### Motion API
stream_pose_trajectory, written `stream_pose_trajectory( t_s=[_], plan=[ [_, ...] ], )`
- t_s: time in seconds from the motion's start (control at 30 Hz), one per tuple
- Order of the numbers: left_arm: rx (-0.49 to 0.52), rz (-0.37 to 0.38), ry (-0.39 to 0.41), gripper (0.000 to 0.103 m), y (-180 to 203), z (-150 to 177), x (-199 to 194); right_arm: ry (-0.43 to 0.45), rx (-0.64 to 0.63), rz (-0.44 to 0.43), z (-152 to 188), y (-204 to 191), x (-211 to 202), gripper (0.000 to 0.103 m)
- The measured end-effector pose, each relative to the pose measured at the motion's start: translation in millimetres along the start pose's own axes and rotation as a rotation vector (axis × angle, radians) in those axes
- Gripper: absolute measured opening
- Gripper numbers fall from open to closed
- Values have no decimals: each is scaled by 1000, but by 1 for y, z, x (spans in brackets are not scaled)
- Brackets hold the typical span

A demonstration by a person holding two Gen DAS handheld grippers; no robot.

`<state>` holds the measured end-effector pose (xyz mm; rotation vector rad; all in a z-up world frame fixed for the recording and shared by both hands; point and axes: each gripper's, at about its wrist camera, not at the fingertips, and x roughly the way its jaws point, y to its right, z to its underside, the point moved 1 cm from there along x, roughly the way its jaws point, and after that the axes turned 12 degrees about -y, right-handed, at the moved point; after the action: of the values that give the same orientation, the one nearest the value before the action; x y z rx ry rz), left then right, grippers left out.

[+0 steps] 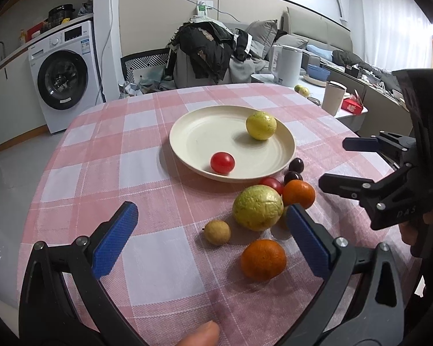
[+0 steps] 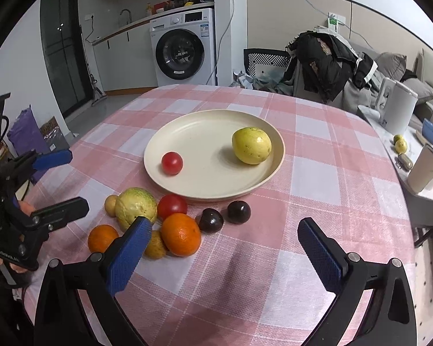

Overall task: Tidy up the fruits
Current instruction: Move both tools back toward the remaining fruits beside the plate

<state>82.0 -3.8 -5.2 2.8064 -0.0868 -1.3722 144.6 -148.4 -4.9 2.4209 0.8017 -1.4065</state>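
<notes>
A: Both grippers are hanging wide open over the checked tablecloth [image 2: 311,173], holding nothing. The left gripper [image 1: 210,236] is sitting low by the near fruit; the right gripper [image 2: 225,248] is hovering on the other side of the heap.

B: And the fruit?

A: The cream plate [image 2: 193,132] is carrying a yellow guava [image 2: 251,145] and a cherry tomato [image 2: 172,163]. Lying loose just in front of its rim: a bigger green guava [image 2: 134,206], a second tomato [image 2: 172,205], two oranges [image 2: 181,234], two dark plums [image 2: 239,212] and small tan longans [image 1: 217,232].

B: What's worrying you?

A: They're crowding each other, several touching. I'm guessing a finger going in for one is likely nudging its neighbours, and round fruit is prone to rolling off toward the table edge. The guava on the plate is also sitting close to the rim, so a bump against the plate could be sending it over
</notes>
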Motion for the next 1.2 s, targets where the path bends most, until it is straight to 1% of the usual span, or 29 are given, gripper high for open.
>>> stream_pose_trajectory(
  t_s=[0.27,0.5,0.67,0.7,0.83,1.03,1.2],
  plan=[
    [6,7,-43,102,2,4,14,-74,35,-16,2,1,23,103],
    [14,18,-68,102,5,6,22,-79,102,-63,2,8,31,103],
    [22,22,-93,102,7,7,28,-92,140,-79,-1,7,40,103],
    [23,21,-97,102,8,8,29,-106,152,-90,-1,8,44,103],
    [35,19,-113,102,9,9,35,-118,156,-96,0,12,41,103],
    [31,26,-139,102,8,10,42,-141,130,-107,6,24,34,103],
    [30,38,-146,102,6,12,42,-164,103,-118,11,30,31,103]
  ],
)
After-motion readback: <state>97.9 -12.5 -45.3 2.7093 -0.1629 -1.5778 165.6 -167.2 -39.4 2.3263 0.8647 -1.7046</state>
